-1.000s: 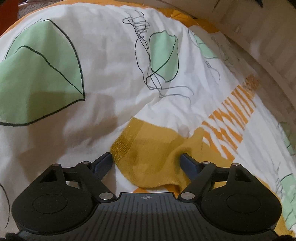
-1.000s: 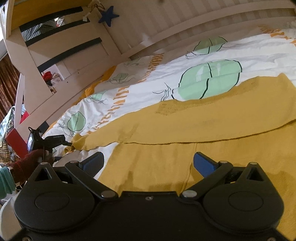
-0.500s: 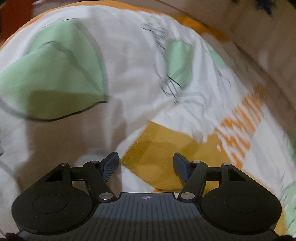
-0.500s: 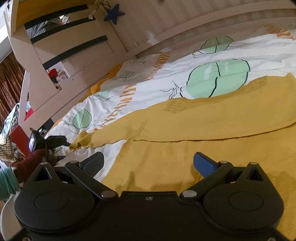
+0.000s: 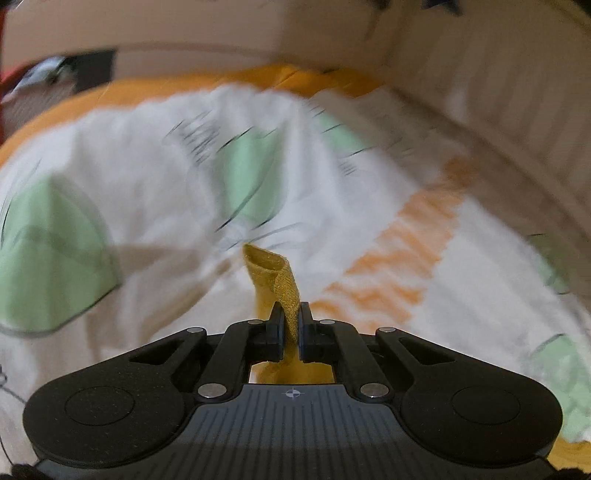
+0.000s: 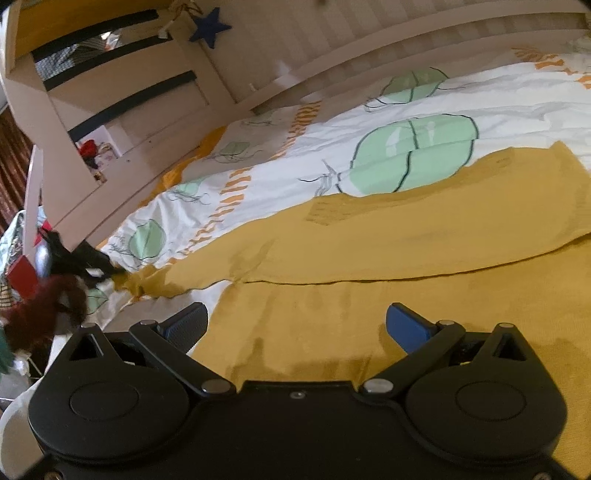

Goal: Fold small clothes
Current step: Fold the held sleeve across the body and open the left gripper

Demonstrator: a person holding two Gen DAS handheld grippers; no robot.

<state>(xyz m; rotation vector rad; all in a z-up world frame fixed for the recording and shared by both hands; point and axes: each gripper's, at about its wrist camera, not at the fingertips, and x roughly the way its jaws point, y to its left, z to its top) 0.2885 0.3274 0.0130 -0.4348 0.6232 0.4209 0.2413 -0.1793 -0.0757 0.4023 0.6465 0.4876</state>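
Note:
A mustard-yellow knit sweater (image 6: 369,251) lies spread on a bed, one long sleeve folded across its body. In the left wrist view my left gripper (image 5: 291,314) is shut on the ribbed sleeve cuff (image 5: 277,280), which stands up between the pads above the bedsheet (image 5: 147,192). The right wrist view shows that same gripper (image 6: 107,271) at the far sleeve end. My right gripper (image 6: 295,325) is open and empty, hovering low over the sweater's lower body.
The bedsheet (image 6: 480,96) is white with green leaf prints and orange stripes. A pale wooden bed rail (image 6: 369,48) runs along the far side. A headboard with dark slots and a blue star (image 6: 208,26) stands at the left. The left wrist view is motion-blurred.
My left gripper closed on the sleeve cuff and lifted it off the sheet. My right gripper stayed open and shifted slightly over the sweater.

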